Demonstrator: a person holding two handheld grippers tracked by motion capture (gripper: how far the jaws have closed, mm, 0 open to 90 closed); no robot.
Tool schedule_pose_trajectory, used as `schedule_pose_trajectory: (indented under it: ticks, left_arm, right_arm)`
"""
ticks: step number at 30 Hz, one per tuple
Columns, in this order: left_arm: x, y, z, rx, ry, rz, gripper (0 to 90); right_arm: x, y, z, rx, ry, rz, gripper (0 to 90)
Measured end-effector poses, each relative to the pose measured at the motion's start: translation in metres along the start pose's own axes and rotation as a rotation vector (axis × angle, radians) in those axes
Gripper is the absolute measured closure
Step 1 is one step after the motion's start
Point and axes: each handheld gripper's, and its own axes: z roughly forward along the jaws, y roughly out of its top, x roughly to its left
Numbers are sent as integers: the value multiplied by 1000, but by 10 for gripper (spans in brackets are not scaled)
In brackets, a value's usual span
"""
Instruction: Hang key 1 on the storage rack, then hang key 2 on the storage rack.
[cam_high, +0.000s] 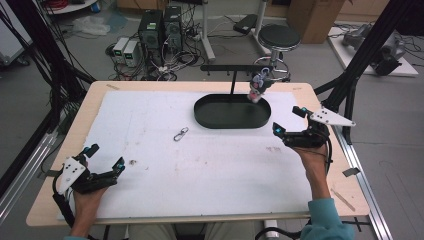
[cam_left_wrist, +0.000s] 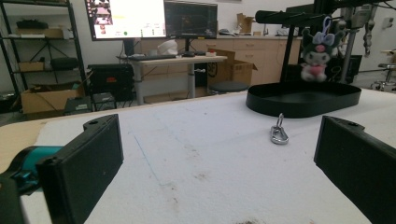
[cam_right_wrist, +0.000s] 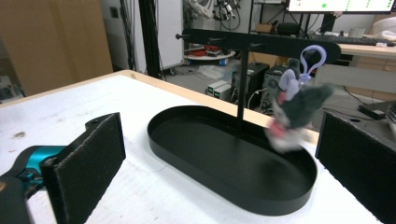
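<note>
My right claw (cam_high: 289, 127) is spread wide and empty, sitting just off the near right end of the black oval tray (cam_high: 232, 122). Ahead of it and a little to the right, the plush keychain (cam_right_wrist: 295, 116) hangs by its lilac loop (cam_right_wrist: 312, 58) from a peg on the stand's crossbar (cam_right_wrist: 261, 43), its body blurred as if swinging above the tray's far end. My left claw (cam_high: 106, 159) is also spread and empty, resting low on the desk (cam_high: 150, 150) well back from everything; straight ahead of it, between its jaws in the left gripper view, lies a small metal clasp (cam_left_wrist: 279, 133), with the tray beyond.

I judge the step in hand to be the right claw's dealing with the hanging toy. To do it well I should wait for the swing to die down, come in level with the toy rather than from below, and close on the soft body, not the loop, so the loop can slide free along the peg. I should keep my jaws clear of the upright post (cam_right_wrist: 241, 88) and the tray rim. The left claw has an open line to the clasp.
</note>
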Motion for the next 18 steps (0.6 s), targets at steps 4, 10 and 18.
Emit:
schedule_pose_trajectory:
  ticks: [4, 10, 18]
  left_arm:
    - [0, 0, 0, -1, 0, -1, 17]
    - [0, 0, 0, 1, 0, -1, 17]
    - [0, 0, 0, 1, -1, -1, 17]
  right_arm:
    - [3, -18, -3, -19, 7, 33, 7]
    - [5, -35, -4, -28, 13, 34, 7]
    - [11, -38, -1, -11, 23, 14, 7]
